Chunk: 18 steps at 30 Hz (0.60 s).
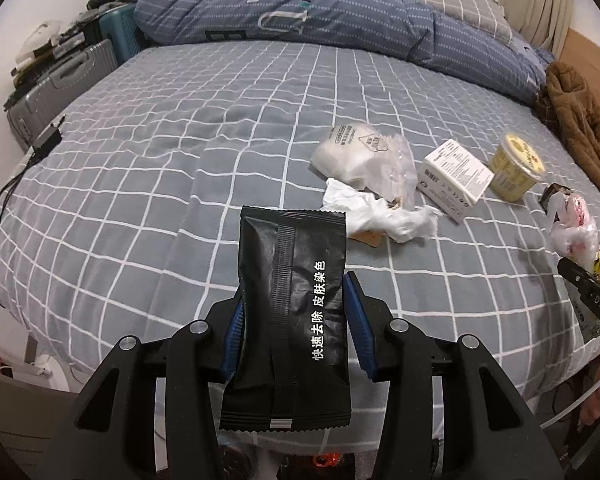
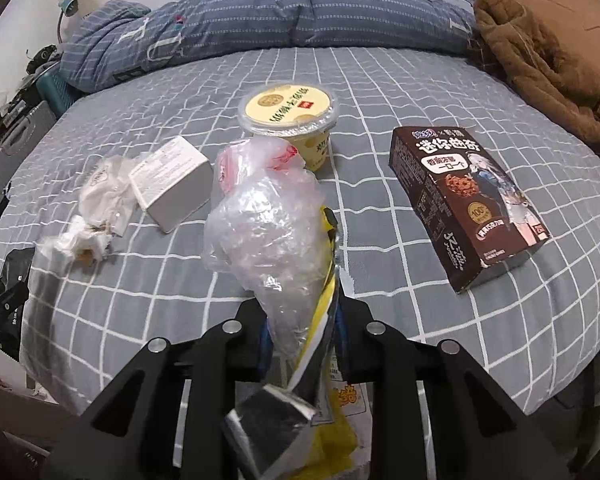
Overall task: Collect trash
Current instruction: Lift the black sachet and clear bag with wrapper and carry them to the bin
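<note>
Left gripper (image 1: 296,312) fingers clamping glossy black sachet (image 1: 290,304), right gripper (image 2: 300,320) pinching crinkly clear bag (image 2: 260,220) with yellow wrapper (image 2: 324,312), open checked bed (image 1: 140,184) beyond

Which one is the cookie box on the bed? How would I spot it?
Look at the grey checked bed, then at the side near the brown fluffy coat. The cookie box lies flat there, apart from the other litter. It is the only dark brown box; the small box nearby is white.

Both wrist views look down, close, sharing the bed (image 1: 180,128).
</note>
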{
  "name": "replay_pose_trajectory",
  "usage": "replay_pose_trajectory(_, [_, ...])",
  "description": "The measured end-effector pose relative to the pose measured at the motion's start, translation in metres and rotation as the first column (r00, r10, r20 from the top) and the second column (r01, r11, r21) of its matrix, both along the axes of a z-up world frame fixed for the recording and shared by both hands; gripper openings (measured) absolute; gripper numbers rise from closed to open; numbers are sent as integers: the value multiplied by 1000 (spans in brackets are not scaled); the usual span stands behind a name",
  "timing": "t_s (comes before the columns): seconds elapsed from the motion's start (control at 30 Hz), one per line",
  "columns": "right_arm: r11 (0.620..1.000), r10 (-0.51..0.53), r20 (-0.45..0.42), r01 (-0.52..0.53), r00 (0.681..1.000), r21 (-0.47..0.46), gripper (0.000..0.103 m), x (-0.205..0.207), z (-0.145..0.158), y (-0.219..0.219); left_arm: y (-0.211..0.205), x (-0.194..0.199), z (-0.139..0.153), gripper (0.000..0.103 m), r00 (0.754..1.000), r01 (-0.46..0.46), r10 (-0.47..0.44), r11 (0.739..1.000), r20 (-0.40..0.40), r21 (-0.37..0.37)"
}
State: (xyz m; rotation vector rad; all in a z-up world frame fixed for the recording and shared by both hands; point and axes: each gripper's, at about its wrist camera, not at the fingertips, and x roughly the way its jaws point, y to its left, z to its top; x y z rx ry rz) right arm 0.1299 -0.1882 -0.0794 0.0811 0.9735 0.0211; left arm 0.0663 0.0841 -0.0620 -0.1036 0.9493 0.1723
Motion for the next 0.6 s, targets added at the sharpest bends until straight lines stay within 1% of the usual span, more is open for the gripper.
replay_pose_trajectory(0.27, [1000,20,15,-20,1000,13,22,-21,17,5,-3,-22,18,44,1000,5,-5,1000,22,-18])
replay_pose_trajectory(0.6, [999,33,30,-34,999,22,22,-50,32,10,-14,-47,27,44,999,25,-24,999,32,-27])
